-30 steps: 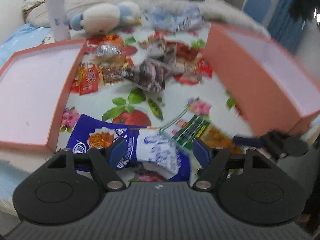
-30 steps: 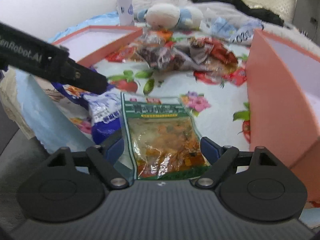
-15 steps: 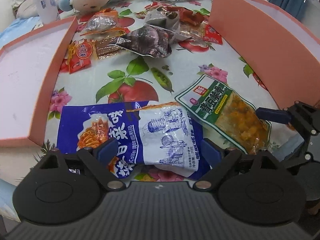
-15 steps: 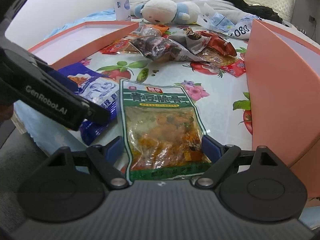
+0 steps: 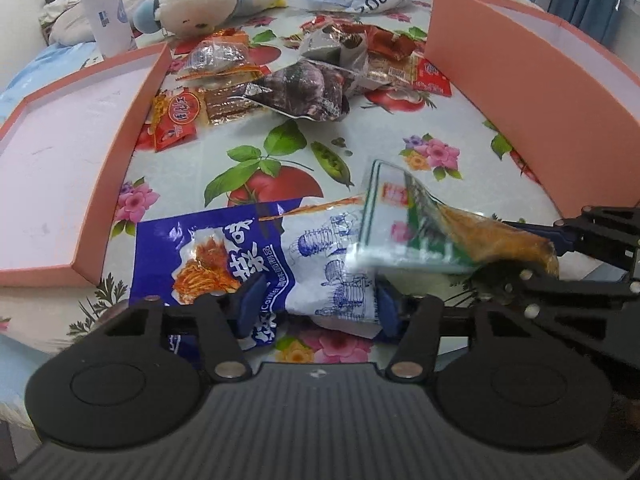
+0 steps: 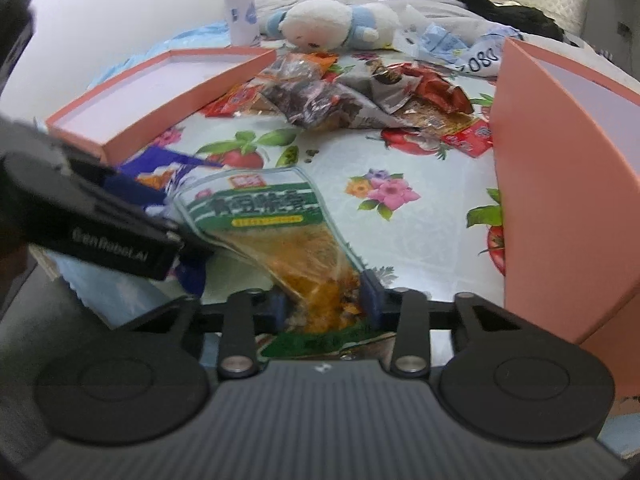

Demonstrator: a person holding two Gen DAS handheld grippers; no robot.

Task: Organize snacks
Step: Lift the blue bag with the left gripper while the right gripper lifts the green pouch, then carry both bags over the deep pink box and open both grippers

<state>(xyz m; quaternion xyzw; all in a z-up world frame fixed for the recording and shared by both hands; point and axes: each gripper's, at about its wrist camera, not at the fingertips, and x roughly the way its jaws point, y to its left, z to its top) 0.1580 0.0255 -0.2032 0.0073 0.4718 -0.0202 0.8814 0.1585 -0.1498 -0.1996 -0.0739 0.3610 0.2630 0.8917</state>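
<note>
Two packets (bottle (image 5: 105, 12) left-view-cropped) gripped

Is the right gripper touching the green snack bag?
Touching. The right wrist view shows the right gripper with both fingers pressed on the green snack bag, crumpling it.

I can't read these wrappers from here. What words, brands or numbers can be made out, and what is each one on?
"GenRobot.AI": side of the left gripper, blurred but legible.
"080", seen upside down: crumpled white and blue wrapper.
"CoiWei": small print on the blue snack bag, uncertain; it also carries large white Chinese characters.
Green snack bag: Chinese title, too blurred.
White bottle: label unreadable.
</note>
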